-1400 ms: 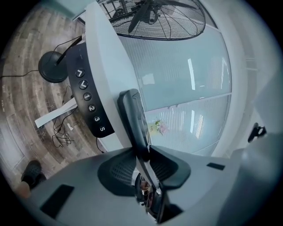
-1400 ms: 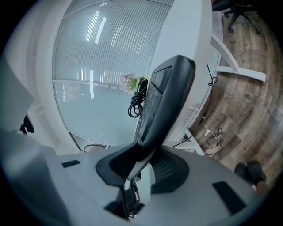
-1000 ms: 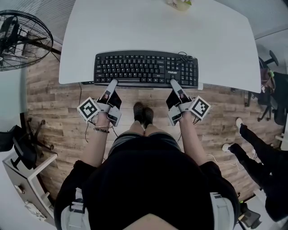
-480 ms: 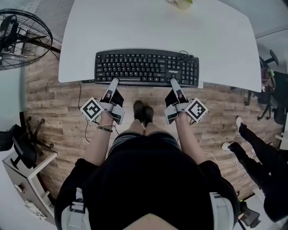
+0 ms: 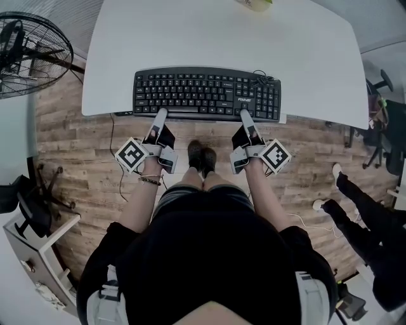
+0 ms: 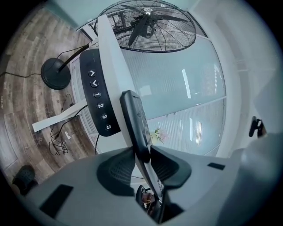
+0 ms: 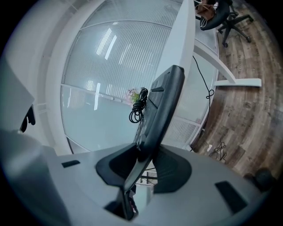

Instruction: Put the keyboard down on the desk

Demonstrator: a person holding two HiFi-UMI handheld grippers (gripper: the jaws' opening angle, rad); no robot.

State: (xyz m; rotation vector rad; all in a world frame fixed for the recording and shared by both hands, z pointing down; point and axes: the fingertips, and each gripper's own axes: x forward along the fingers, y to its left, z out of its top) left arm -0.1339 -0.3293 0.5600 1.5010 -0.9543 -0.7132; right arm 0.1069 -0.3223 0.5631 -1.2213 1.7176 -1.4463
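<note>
The black keyboard (image 5: 206, 95) lies along the near edge of the white desk (image 5: 222, 38), its front edge reaching just past the rim. My left gripper (image 5: 160, 114) clamps that front edge on the left, and its jaws are opening. My right gripper (image 5: 244, 115) is shut on the same edge on the right. In the left gripper view the keyboard (image 6: 132, 114) runs edge-on between the pads of that gripper (image 6: 143, 156). The right gripper view shows the keyboard (image 7: 163, 101) edge-on between the pads of that gripper (image 7: 143, 152), with its coiled cable (image 7: 138, 106) beside it.
A floor fan (image 5: 32, 57) stands left of the desk. The desk's height control panel (image 6: 97, 95) sits under the rim by my left gripper. A small bundle (image 5: 254, 5) lies at the desk's far edge. Another person's legs (image 5: 361, 209) are at the right, an office chair (image 5: 25, 203) at the left.
Both grippers and the keyboard have shifted slightly away from me, farther onto the desk. The grip on both sides looks the same.
</note>
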